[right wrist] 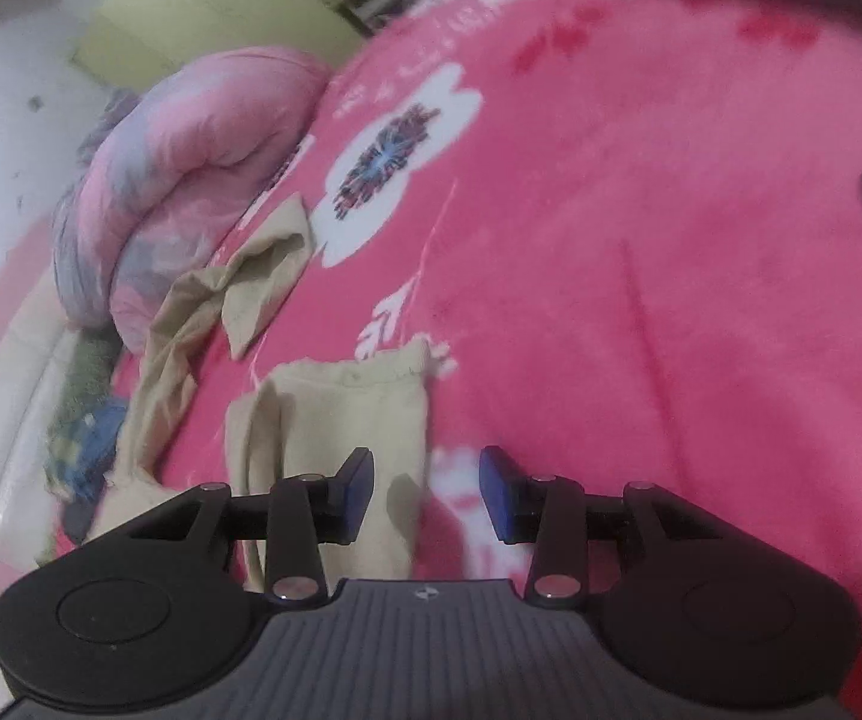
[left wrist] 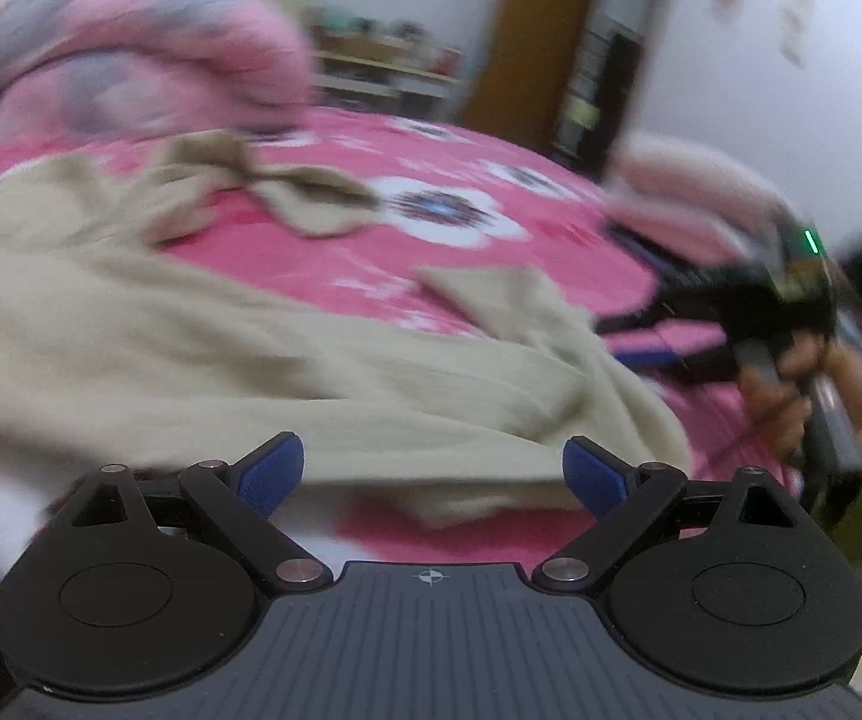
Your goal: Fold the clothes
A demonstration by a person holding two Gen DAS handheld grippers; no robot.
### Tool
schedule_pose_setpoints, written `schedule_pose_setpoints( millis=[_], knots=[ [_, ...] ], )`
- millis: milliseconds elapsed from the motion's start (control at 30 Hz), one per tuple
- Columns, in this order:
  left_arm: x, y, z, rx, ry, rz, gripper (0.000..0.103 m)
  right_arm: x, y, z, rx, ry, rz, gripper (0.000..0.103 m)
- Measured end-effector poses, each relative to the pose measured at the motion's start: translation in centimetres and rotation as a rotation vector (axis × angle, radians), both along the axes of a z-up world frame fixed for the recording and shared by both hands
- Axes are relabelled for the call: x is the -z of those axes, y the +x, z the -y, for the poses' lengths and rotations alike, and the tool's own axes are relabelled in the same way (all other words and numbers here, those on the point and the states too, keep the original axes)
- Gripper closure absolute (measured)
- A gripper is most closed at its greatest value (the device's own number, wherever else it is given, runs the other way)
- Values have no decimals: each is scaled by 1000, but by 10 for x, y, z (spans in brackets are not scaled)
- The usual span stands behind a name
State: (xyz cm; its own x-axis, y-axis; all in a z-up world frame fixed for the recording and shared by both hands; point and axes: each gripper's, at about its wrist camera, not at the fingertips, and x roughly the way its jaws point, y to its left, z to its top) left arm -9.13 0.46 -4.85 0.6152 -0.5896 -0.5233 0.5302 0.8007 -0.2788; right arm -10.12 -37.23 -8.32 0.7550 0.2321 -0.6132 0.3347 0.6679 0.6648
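Note:
A beige garment point(left wrist: 251, 348) lies rumpled across a pink flowered bedspread point(left wrist: 491, 144). My left gripper point(left wrist: 431, 474) is open wide just in front of its near hem, and its blue pads point(left wrist: 272, 474) touch nothing. To the right, a hand point(left wrist: 779, 384) holds the other gripper, which is blurred. In the right wrist view, a folded part of the beige garment point(right wrist: 353, 414) lies ahead and to the left. The right gripper point(right wrist: 428, 492) is open over its right edge. The pads press on no cloth, and one long strip of the garment trails away to the left.
A rolled pink and grey quilt point(left wrist: 131, 60) point(right wrist: 191, 168) lies at the far left of the bed. A blue-green cloth point(right wrist: 83, 450) lies by the bed's left edge. Behind the bed are a shelf point(left wrist: 383, 60), a wooden door frame point(left wrist: 527, 30) and a white wall.

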Motion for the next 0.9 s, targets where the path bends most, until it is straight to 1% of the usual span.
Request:
schedule_pose_setpoints(
  millis=[133, 200, 233, 267, 333, 400, 500, 533, 567, 600, 667, 733, 833, 900],
  knots=[
    [4, 13, -46, -158, -136, -92, 9, 6, 19, 2, 20, 49, 4, 64],
    [8, 21, -58, -224, -156, -128, 11, 10, 26, 4, 33, 73, -1, 74],
    [9, 24, -61, -252, -156, -134, 12, 10, 29, 3, 35, 72, -4, 77],
    [7, 26, -65, -280, -155, -131, 17, 11, 31, 3, 37, 72, -8, 84],
    [-1, 27, -70, -313, -152, -86, 19, 12, 36, 2, 38, 67, -14, 85],
    [-14, 28, -73, -344, -136, 4, 19, 5, 34, -3, 11, 26, -24, 85],
    [-32, 40, -78, -348, -143, 86, 19, -3, 27, -16, -45, -62, -36, 86],
    [-36, 46, -78, -346, -143, 99, 19, -4, 21, -21, -60, -91, -40, 91],
    [-38, 55, -76, -340, -141, 108, 19, -3, 13, -25, -65, -108, -43, 100],
    [-40, 64, -74, -333, -139, 117, 19, -2, 5, -28, -68, -123, -43, 101],
    [-40, 80, -68, -309, -130, 125, 19, -1, -9, -30, -56, -119, -32, 101],
    [-40, 99, -58, -281, -105, 144, 19, -3, -21, -29, -28, -96, -22, 101],
    [-40, 132, -42, -251, -16, 151, 19, -11, -37, -31, -14, -71, -19, 101],
    [-39, 151, -30, -235, 63, 161, 19, -16, -51, -34, -12, -61, -35, 101]
  ],
)
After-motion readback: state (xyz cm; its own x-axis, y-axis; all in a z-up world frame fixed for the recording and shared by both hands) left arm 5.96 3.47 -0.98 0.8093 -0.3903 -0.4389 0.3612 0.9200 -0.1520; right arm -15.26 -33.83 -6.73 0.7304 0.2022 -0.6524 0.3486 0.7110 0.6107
